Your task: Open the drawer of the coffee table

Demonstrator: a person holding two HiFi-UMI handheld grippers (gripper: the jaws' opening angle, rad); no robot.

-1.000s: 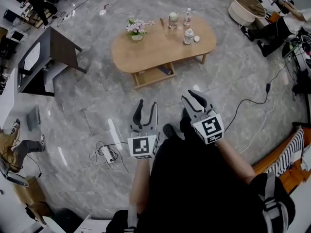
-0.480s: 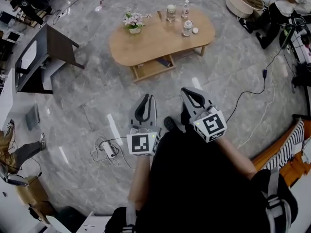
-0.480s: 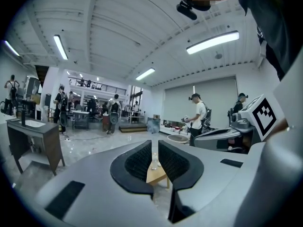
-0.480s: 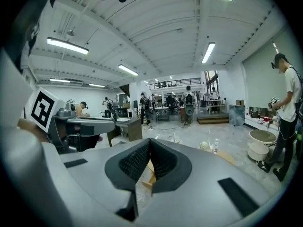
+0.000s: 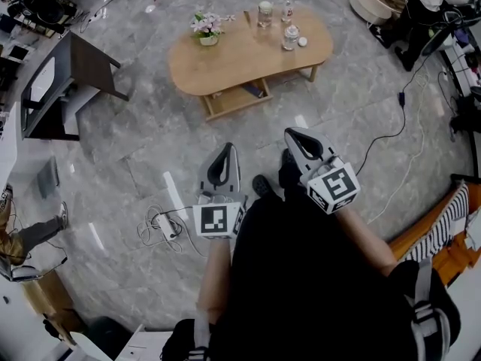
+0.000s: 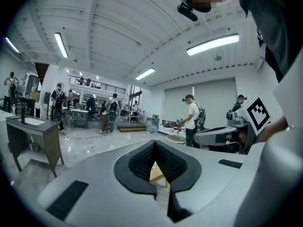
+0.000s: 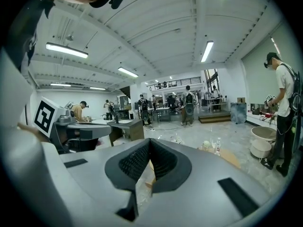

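Note:
The oval wooden coffee table (image 5: 225, 62) stands on the grey marble floor, well ahead of me. Under its top, on the near side, sits the wooden drawer box (image 5: 237, 104); I cannot tell how far out it stands. My left gripper (image 5: 228, 147) and right gripper (image 5: 288, 132) hang side by side in front of my body, far short of the table, both pointing at it. Each is shut with nothing between its pads. In the left gripper view a sliver of the table (image 6: 156, 175) shows below the closed left gripper (image 6: 154, 142). The right gripper (image 7: 149, 141) is closed too.
On the table top are a flower pot (image 5: 207, 30), two jars and a bottle (image 5: 289, 7). A dark desk (image 5: 71, 81) stands to the left, a power strip with cables (image 5: 164, 228) lies by my left side, and a cable (image 5: 391, 138) runs at the right. People stand around the room.
Both grippers' jaws have gone from open to shut on nothing. The right gripper has lifted a little; the left has stayed about where it was.

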